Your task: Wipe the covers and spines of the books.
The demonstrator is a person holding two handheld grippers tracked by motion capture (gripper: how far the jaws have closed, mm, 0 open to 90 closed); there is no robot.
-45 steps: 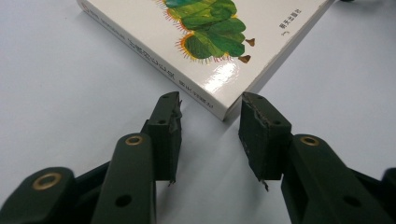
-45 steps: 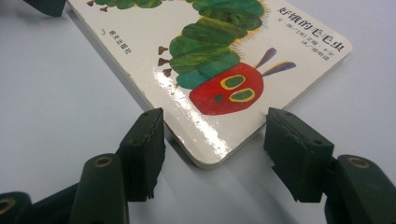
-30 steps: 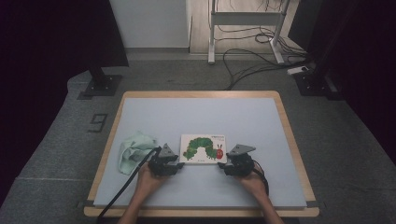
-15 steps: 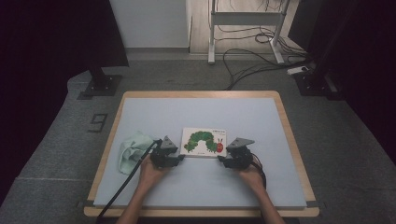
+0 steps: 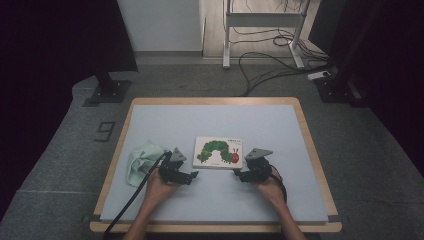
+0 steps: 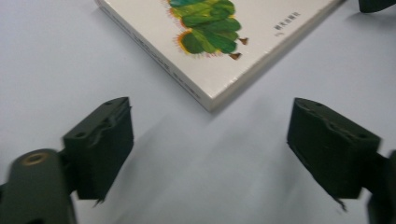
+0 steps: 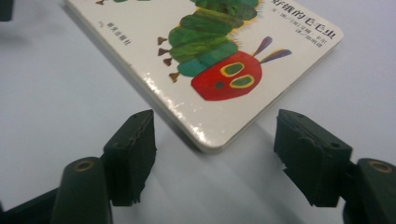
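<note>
book (image 5: pixel 218 152): white cover, green caterpillar, red face
cloth (image 5: pixel 140 161), left of book: pale green
table (image 5: pixel 215 120): light blue, wooden rim

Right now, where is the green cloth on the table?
In the high view, the green cloth lies crumpled near the table's left edge, just left of the left gripper.

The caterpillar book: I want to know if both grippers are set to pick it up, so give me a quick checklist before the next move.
1. Left gripper open: ok, jaws wide apart.
2. Right gripper open: ok.
3. Book flat and closed on the table: ok.
4. Book corner lined up between the right jaws: ok, the rounded corner sits just ahead of the gap.
5. Left jaws lined up on the book: ok, the corner points between them, a little farther off.
6. Green cloth clear of the book: ok, lying apart at the left.
</note>
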